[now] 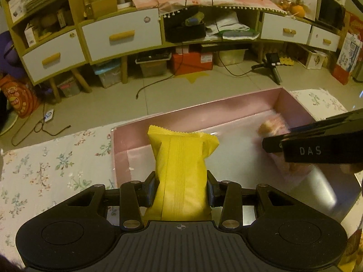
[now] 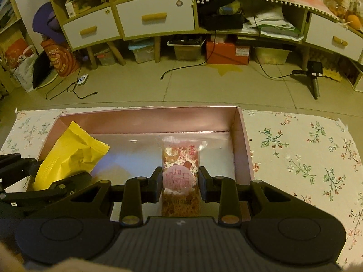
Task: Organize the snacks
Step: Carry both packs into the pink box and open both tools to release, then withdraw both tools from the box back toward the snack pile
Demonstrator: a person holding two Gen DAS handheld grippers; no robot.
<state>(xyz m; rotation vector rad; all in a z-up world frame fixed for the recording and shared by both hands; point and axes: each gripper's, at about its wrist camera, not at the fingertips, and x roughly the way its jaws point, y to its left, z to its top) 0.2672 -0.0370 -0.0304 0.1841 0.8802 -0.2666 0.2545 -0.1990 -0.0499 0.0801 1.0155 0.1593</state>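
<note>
My left gripper point(image 1: 181, 187) is shut on a yellow snack packet point(image 1: 181, 165) and holds it over the left end of an open pink box point(image 1: 204, 108). In the right wrist view the same packet point(image 2: 72, 156) and the left gripper point(image 2: 45, 181) show at the left. My right gripper point(image 2: 180, 181) is shut on a clear packet with a pink label point(image 2: 180, 170), held over the middle of the pink box point(image 2: 244, 145). In the left wrist view the right gripper point(image 1: 317, 145) reaches in from the right, with that packet point(image 1: 274, 127) blurred behind it.
The box sits on a floral cloth point(image 2: 306, 158) on a low surface. Beyond is tiled floor point(image 2: 181, 86) with cables, a small tripod point(image 2: 314, 77), storage bins and a long cabinet with white drawers point(image 2: 156, 18).
</note>
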